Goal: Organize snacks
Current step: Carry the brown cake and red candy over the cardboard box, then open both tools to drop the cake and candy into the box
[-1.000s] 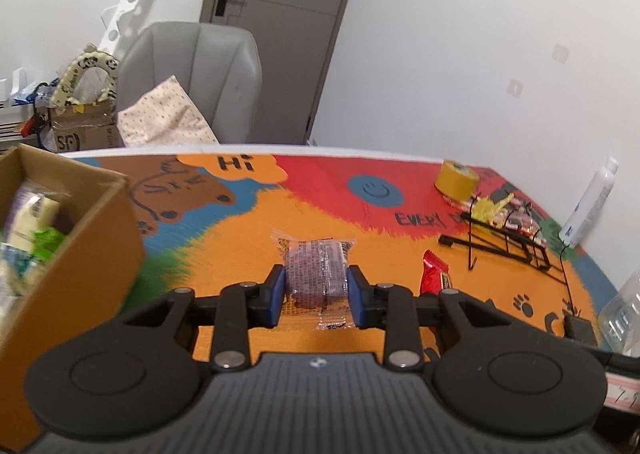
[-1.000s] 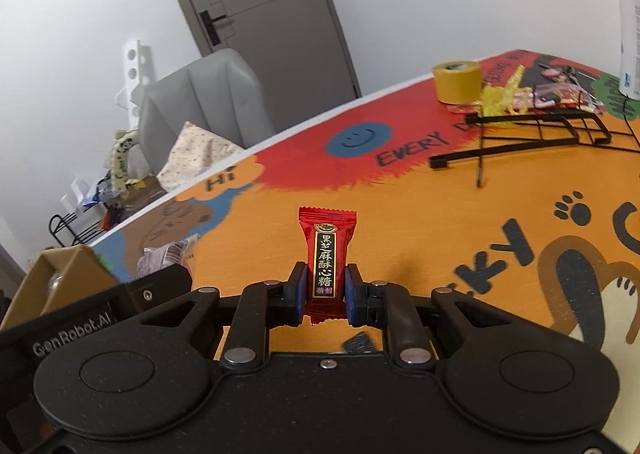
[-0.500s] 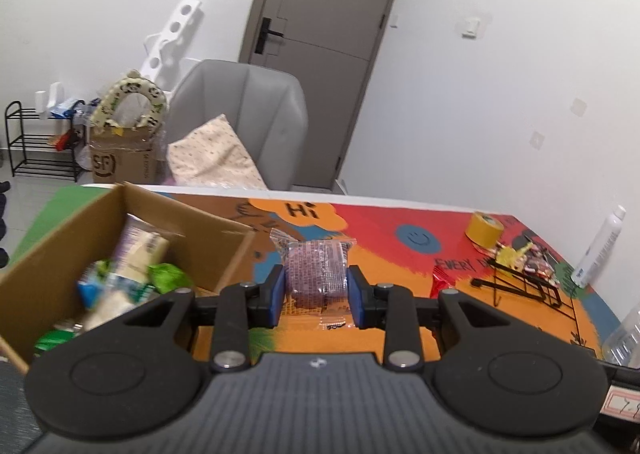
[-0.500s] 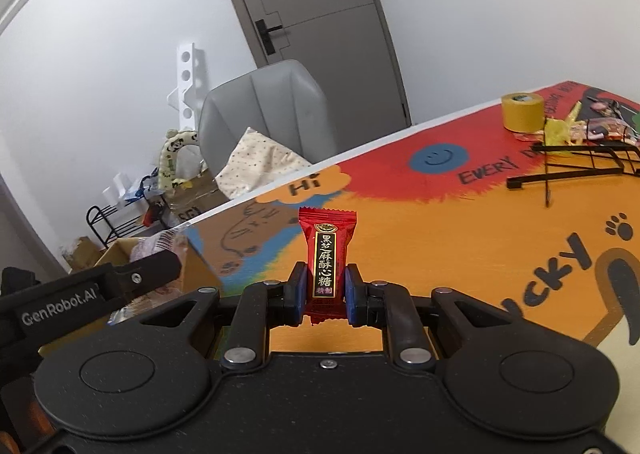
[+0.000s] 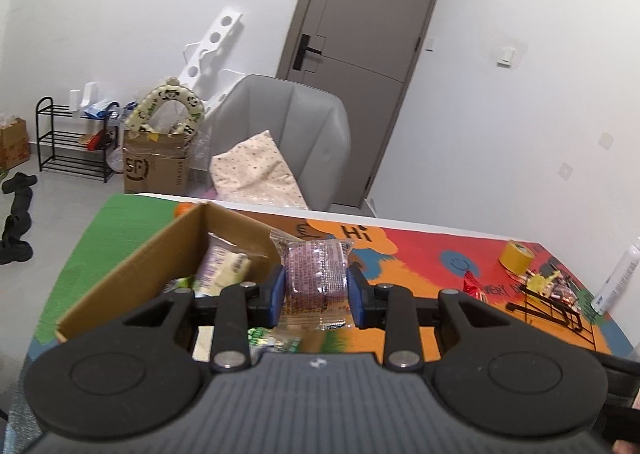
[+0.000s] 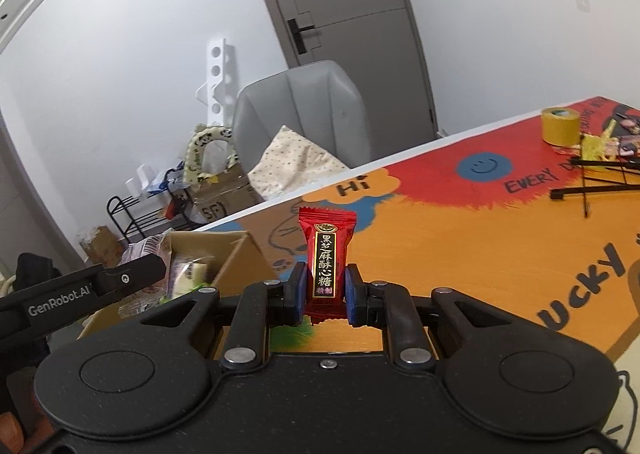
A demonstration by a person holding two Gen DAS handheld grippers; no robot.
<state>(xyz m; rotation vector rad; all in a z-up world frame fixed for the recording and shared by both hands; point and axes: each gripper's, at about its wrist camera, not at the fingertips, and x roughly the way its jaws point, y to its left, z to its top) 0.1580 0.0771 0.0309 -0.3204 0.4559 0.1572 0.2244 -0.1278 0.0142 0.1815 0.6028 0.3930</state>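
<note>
My left gripper [image 5: 316, 294] is shut on a purple snack in a clear wrapper [image 5: 315, 274] and holds it above the right edge of an open cardboard box [image 5: 132, 254] with several snack packets [image 5: 224, 266] inside. My right gripper [image 6: 323, 292] is shut on a red candy [image 6: 326, 254] with gold lettering, held upright above the table, right of the same box [image 6: 236, 254]. The left gripper body [image 6: 80, 294] shows at the left in the right wrist view.
The table has a colourful mat [image 6: 460, 222]. A yellow tape roll [image 5: 516, 254], a black wire rack [image 5: 556, 302] with snacks and a white bottle [image 5: 618, 278] stand at the far right. A grey chair [image 5: 288, 134] is behind the table.
Both grippers have risen and swung left toward the box, each keeping its snack. The box now lies under and left of the left gripper.
</note>
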